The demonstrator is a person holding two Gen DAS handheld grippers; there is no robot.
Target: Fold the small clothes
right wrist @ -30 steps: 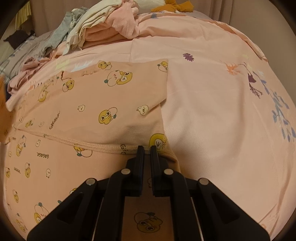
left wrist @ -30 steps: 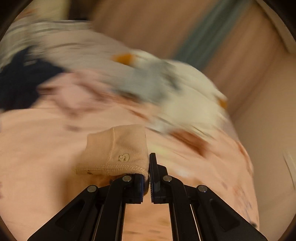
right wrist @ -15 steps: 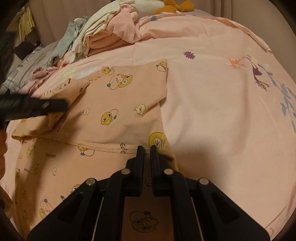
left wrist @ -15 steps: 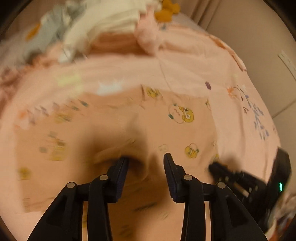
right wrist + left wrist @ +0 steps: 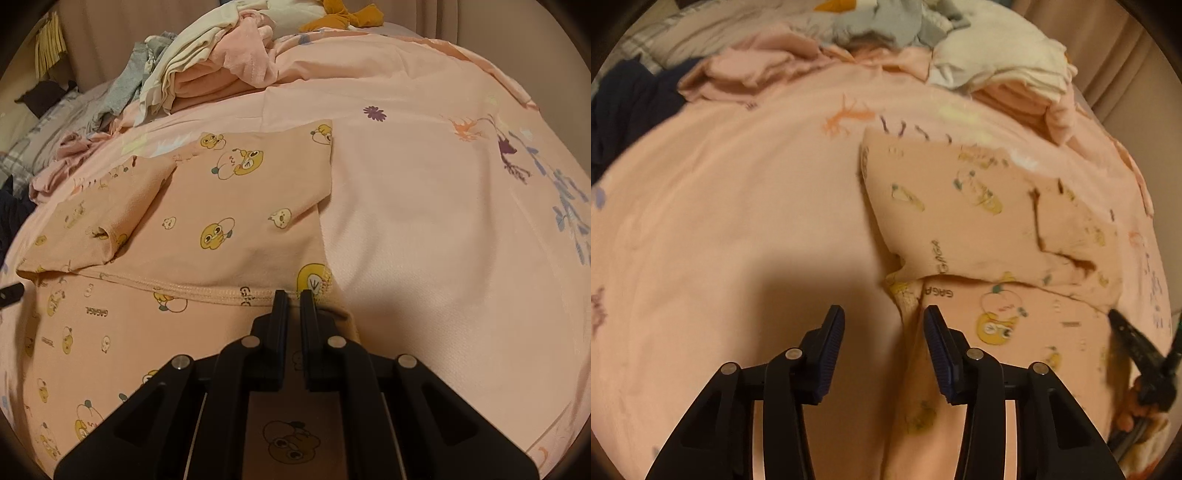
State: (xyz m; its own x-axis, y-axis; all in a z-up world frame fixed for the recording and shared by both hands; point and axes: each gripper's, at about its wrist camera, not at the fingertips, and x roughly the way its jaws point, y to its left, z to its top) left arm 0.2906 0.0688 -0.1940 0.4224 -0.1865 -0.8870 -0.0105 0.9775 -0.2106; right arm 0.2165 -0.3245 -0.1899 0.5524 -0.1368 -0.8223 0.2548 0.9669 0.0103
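L gripper [image 5: 883, 319]: fingers wide apart, nothing held; a raised crease at the edge of the peach cartoon-print garment [image 5: 993, 221] sits in the gap, nearer the R-side pad. R gripper [image 5: 294, 301]: fingers nearly closed, pinched on garment's folded hem nr its corner. Garment lies flat on pink bedsheet [image 5: 424, 221], upper part folded over, sleeve tucked across. Laundry pile [image 5: 207, 81] at far end of bed.

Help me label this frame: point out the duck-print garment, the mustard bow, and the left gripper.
duck-print garment [image 5: 236, 206], right wrist view, on the folded-over panel.
mustard bow [image 5: 343, 16], right wrist view, on its knot.
left gripper [image 5: 884, 349], left wrist view, midway between the open fingertips.
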